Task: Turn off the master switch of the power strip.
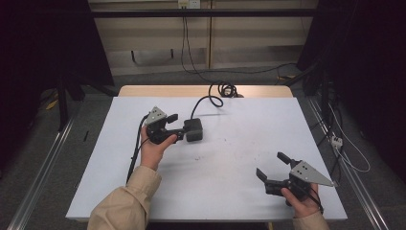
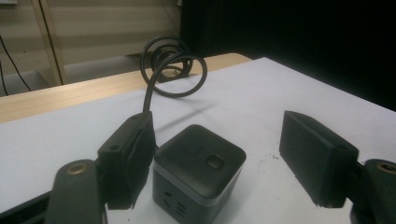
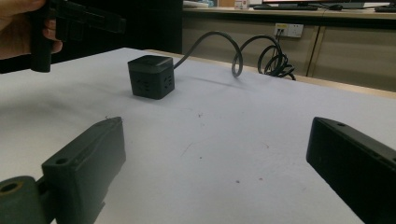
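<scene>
The cube (image 1: 194, 130) sits on the table (image 1: 230, 158), nearer the far edge, left of centre. The left gripper (image 2: 219, 163) is spread wide, straddling the cube, 1 jaw close beside it; a grasp is judged pending, needing closure. The right gripper (image 1: 272, 167) is wide open, empty, near the right corner. Sockets are seen in both gripper views, not from above.

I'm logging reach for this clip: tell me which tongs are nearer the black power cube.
Left. The left tongs sit right at the power cube, jaws open around it. The right tongs are open too, far off near the table's front right corner.
</scene>
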